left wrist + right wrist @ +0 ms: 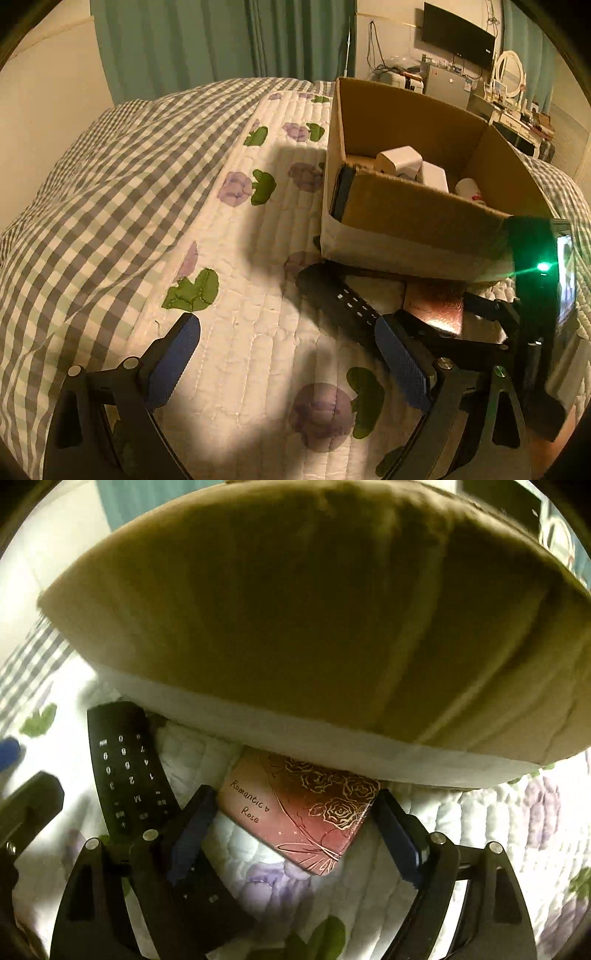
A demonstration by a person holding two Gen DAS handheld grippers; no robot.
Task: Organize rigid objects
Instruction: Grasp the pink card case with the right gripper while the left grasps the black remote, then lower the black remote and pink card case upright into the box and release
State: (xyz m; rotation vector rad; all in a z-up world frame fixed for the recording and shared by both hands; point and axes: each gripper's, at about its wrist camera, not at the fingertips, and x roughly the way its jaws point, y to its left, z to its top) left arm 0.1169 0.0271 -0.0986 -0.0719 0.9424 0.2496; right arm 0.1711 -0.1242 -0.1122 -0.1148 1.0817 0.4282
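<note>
I have the right gripper (295,827) low over the pink tin (299,812), jaws wide, one to each side of it with nothing pressed yet, so a squeeze should catch its long edges. The tin lies flat on the bed (240,350), its far end hard up against the foot of the box (295,609). That wall leaves me no room beyond it, which is why I come in steeply from the near side. The remote (129,771) lies just beside the tin on its left, close to my left-hand jaw; I judge it could get nudged on closing. The left gripper (291,354) hangs wide and empty over bare quilt, kept out of the way. Inside the box I can see white chargers (400,158) and a white bottle (469,186) already stowed.
</note>
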